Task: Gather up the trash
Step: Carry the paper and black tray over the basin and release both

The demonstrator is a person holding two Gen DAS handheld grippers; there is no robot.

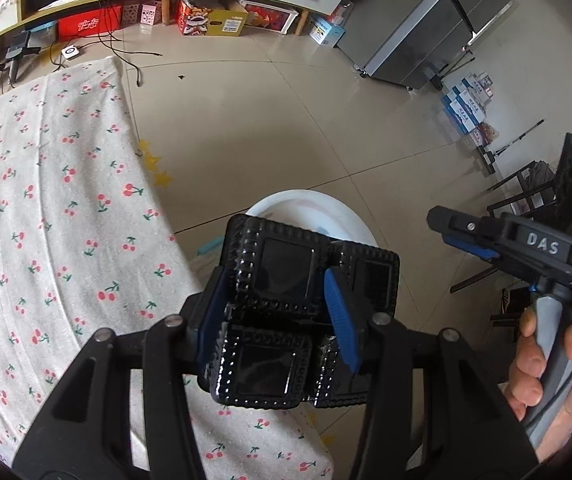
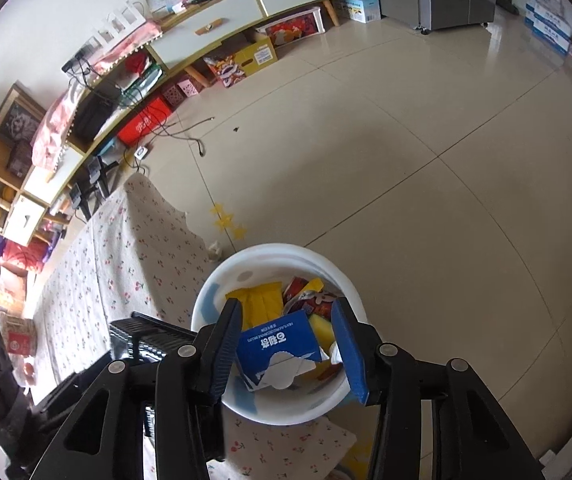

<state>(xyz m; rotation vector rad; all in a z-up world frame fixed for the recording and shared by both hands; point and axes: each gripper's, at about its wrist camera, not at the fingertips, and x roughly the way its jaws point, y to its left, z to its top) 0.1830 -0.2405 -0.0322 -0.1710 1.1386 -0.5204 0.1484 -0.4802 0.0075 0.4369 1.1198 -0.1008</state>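
Observation:
My left gripper [image 1: 276,274] is shut on a black plastic tray with several square compartments [image 1: 374,280], held over the table's edge just short of a white bin [image 1: 306,208]. The same tray [image 2: 146,332] shows at lower left in the right wrist view. My right gripper [image 2: 286,304] hangs open over the white bin [image 2: 270,252]. Below its fingers, a torn blue carton [image 2: 278,344] rests on yellow and red wrappers [image 2: 262,300] inside the bin. In the left wrist view a hand holds the right gripper [image 1: 442,228] at the right edge.
A table under a cherry-print cloth [image 1: 46,200] [image 2: 126,260] runs along the left, with the bin on the tiled floor [image 2: 406,200] at its corner. A low cabinet [image 2: 222,20] with boxes and cables stands at the far wall. A dark chair frame [image 1: 526,200] is at right.

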